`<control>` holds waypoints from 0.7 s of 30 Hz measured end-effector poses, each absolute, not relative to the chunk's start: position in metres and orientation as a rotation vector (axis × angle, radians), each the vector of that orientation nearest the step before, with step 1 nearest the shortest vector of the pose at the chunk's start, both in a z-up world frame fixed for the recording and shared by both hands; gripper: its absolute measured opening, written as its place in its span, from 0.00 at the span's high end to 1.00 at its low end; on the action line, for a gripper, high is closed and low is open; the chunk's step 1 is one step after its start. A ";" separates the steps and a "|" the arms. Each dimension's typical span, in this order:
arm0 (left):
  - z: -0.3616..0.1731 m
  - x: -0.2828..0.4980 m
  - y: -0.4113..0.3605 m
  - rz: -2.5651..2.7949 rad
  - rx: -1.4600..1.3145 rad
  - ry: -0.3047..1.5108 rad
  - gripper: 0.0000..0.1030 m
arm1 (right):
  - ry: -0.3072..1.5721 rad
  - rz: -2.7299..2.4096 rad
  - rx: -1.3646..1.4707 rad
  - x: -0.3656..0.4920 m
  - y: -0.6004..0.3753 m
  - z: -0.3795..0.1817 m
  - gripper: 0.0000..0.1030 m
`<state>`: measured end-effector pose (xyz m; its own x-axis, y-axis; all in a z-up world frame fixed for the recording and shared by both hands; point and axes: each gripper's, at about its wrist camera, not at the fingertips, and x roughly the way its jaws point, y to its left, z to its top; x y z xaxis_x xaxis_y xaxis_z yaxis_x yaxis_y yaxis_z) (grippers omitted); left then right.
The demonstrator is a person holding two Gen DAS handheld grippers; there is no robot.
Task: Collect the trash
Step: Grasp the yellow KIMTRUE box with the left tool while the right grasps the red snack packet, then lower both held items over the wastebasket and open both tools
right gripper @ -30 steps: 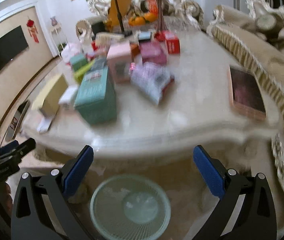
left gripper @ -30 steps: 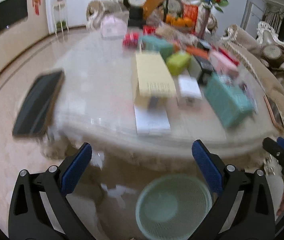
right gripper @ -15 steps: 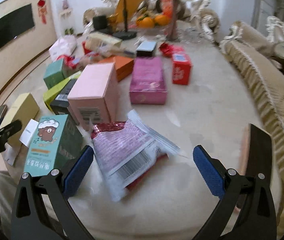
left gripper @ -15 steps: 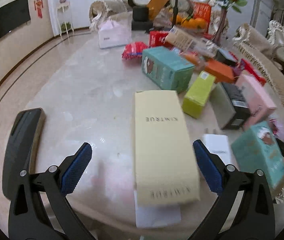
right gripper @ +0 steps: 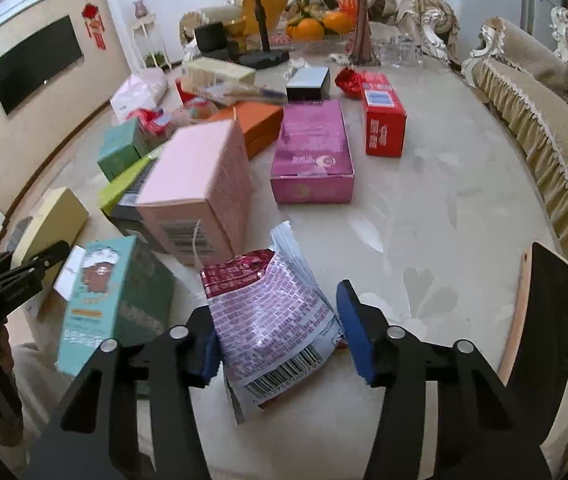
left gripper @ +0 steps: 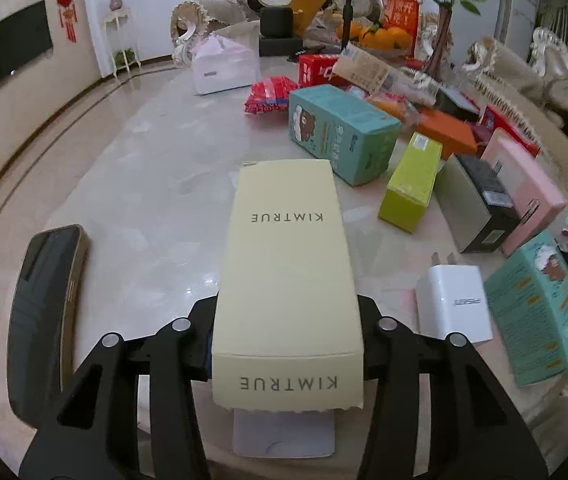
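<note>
My left gripper is shut on a pale yellow KIMTRUE box that lies lengthwise on the marble table; both fingers press its sides near its near end. My right gripper stands around a purple and white snack bag. Its left pad touches the bag and its right pad is close beside it; whether it grips is unclear. The yellow box and the left gripper also show at the left of the right wrist view.
A phone lies at the table's left edge, a white charger and teal box to the right. Several boxes crowd the middle: pink, magenta, red. A dark tablet lies at the right.
Both grippers rose from the green bin at floor level to the table. The left closed on the yellow box. The right narrowed around the snack bag.
</note>
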<state>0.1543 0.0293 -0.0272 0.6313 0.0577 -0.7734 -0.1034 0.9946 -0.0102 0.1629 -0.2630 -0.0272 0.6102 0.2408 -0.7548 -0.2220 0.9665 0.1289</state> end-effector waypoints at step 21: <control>-0.165 -0.013 -0.076 -0.427 0.096 1.255 0.54 | 1.295 0.373 0.177 0.006 -0.239 -0.182 0.53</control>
